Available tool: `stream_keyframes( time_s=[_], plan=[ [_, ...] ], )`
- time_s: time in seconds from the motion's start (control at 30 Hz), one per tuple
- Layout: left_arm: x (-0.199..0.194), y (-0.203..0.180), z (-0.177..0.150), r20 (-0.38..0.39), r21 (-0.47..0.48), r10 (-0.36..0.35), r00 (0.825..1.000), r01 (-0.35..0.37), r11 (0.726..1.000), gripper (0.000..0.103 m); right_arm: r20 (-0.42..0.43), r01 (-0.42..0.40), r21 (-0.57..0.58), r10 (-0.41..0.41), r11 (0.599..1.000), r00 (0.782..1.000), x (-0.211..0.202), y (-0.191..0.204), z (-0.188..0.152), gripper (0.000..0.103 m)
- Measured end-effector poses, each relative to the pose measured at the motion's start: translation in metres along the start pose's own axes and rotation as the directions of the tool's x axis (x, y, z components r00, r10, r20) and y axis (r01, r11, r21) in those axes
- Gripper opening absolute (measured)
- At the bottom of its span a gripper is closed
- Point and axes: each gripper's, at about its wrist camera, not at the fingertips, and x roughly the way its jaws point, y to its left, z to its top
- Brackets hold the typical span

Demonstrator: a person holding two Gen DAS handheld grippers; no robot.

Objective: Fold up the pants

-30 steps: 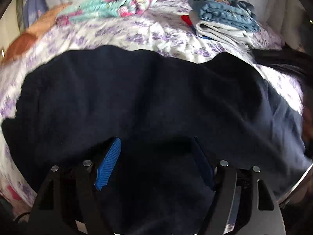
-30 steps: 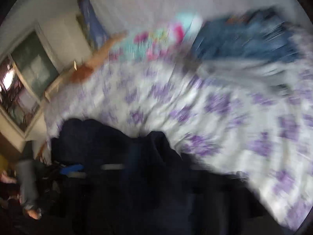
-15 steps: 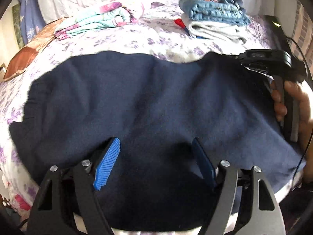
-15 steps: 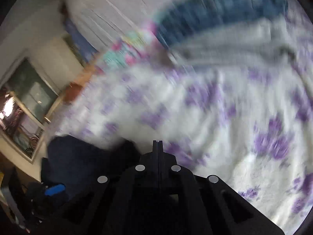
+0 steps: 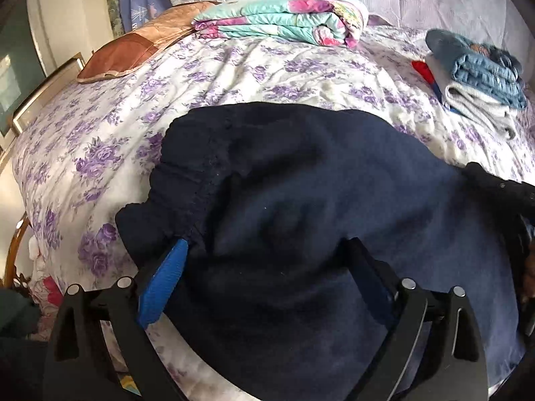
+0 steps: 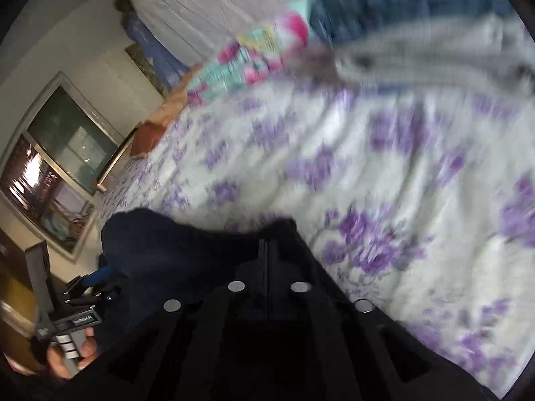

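The navy pants [image 5: 301, 207] lie across the near edge of the bed [image 5: 234, 77], long axis running side to side, gathered waistband toward the bed's left edge. The left gripper [image 5: 264, 267] hovers right at that waistband end with its jaws spread wide, blue pads straddling the cloth but pinching nothing. The right gripper [image 6: 265, 250] sits at the opposite end with its jaws pressed together; dark fabric bunches at the tips, yet the blur keeps me from saying whether cloth is caught between them. So the left one is nearer the waistband and looks due to take hold before the fold. Toward the far edge rest a folded floral blanket [image 5: 284, 20], a brown pillow [image 5: 130, 53] and a stack of folded clothes [image 5: 478, 77], all well apart from the pants.
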Motion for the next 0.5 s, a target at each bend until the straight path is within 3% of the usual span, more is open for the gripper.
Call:
stream_keyframes(
  time_s=[0.03,0.1,0.13,0.17,0.23,0.3,0.37,0.43,0.5],
  plan=[
    [-0.005,0.002,0.0,0.01,-0.016,-0.012,1.0,0.012,1.0,0.091,0.07,0.013,-0.026,-0.011,1.0,0.998,-0.017,0.008,-0.002,0.009],
    [-0.019,0.003,0.0,0.045,-0.029,-0.04,0.998,0.041,0.999,0.091,0.218,-0.015,-0.047,0.025,0.999,0.976,-0.071,0.023,-0.013,0.027],
    [-0.029,0.001,-0.001,0.076,-0.034,-0.061,0.995,0.063,0.997,0.092,0.272,-0.037,-0.049,0.049,0.998,0.961,-0.095,0.03,-0.022,0.058],
    [-0.036,-0.002,-0.003,0.097,-0.03,-0.072,0.993,0.075,0.997,0.092,0.352,-0.035,-0.049,0.05,0.998,0.935,-0.129,0.036,-0.039,0.077],
    [-0.045,-0.012,-0.003,0.123,-0.005,-0.088,0.988,0.09,0.996,0.092,0.449,0.004,-0.05,0.019,0.999,0.893,-0.174,0.039,-0.071,0.078],
    [-0.05,-0.026,-0.006,0.124,0.029,-0.139,0.982,0.136,0.99,0.092,0.486,0.084,0.019,-0.083,0.996,0.87,-0.217,0.028,-0.111,0.078],
    [-0.052,-0.043,-0.011,0.118,0.084,-0.194,0.974,0.185,0.979,0.092,0.496,0.159,0.172,-0.225,0.972,0.839,-0.257,0.0,-0.151,0.078],
    [-0.053,-0.063,-0.018,0.103,0.145,-0.231,0.968,0.215,0.966,0.092,0.483,0.239,0.339,-0.386,0.91,0.786,-0.296,-0.022,-0.193,0.078],
    [-0.049,-0.075,-0.023,0.073,0.175,-0.25,0.966,0.234,0.956,0.092,0.476,0.295,0.484,-0.531,0.824,0.701,-0.335,-0.034,-0.242,0.078]
  ],
)
